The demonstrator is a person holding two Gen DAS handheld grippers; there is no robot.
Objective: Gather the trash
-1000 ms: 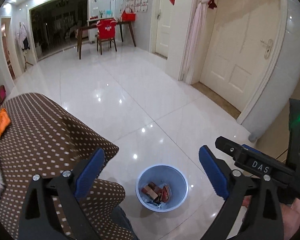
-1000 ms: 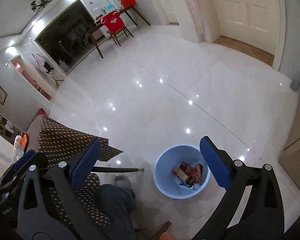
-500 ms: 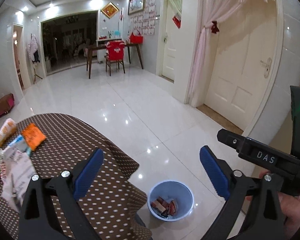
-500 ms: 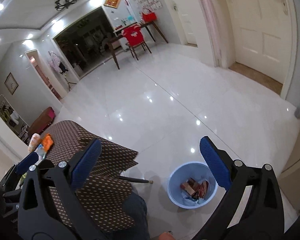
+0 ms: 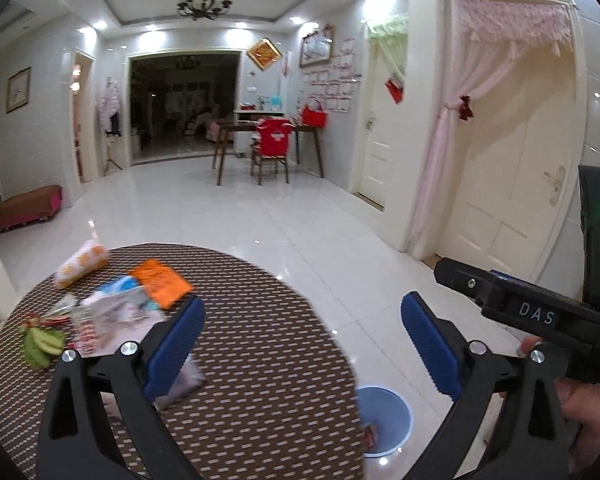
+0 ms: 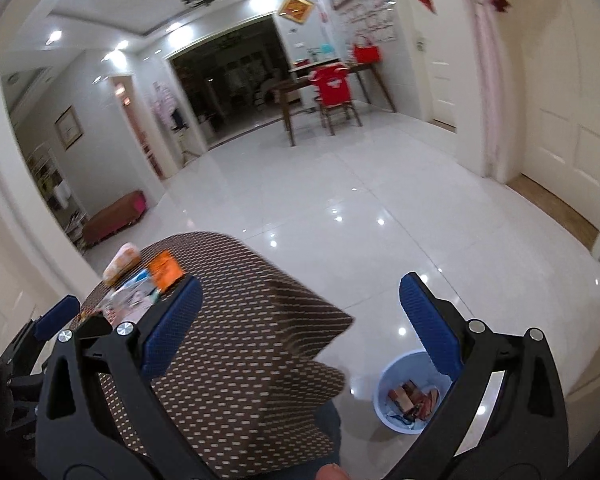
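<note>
Several wrappers already in your blue bin (image 6: 384,396); orange packet (image 5: 162,282), bread bag (image 5: 82,263), peels (image 5: 40,345) remain at the tabletop's (image 5: 260,360) far-left edge. Left gripper (image 5: 300,344) and right gripper (image 6: 298,320) fingers wide, empty.

"DAS" stands on the right hand-held gripper (image 5: 536,314), on its black body

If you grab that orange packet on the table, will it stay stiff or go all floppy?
Probably floppy: the orange packet lies flat and thin on the table, like an empty wrapper. It likely weighs very little, so it may slide on the cloth when nudged. It looks smooth, so it could slip from the fingers, though blur hides its surface.
</note>
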